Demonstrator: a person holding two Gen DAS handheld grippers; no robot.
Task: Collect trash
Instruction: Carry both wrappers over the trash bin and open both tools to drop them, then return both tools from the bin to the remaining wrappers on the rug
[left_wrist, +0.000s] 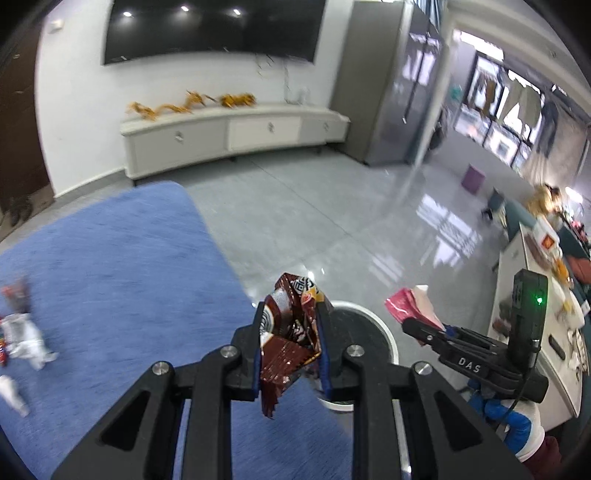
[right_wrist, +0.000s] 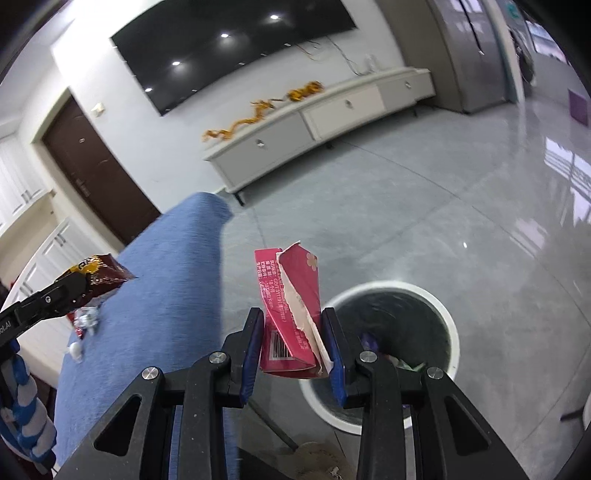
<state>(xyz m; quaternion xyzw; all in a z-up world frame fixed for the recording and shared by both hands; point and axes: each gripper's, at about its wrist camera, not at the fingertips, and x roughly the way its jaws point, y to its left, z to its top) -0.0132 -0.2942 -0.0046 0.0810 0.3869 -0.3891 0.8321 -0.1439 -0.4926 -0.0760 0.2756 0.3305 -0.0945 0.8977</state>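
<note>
The left black plastic two-finger gripper (left_wrist: 290, 325) is showing matte angular linkage arms, four round silver screw heads and blue pads (left_wrist: 255, 363) lining its fingers' inner faces. The right black plastic two-finger gripper (right_wrist: 293, 338) is showing the same build. Its side is carrying white "DAS" lettering, a black box glowing with a green light and a thin black cable. A blue-and-white striped sleeve (left_wrist: 519, 430) is covering the wrist behind it.

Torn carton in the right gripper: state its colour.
Pink-red torn cardboard carton with white torn edge and a small flower; clearest in the right wrist view.
</note>
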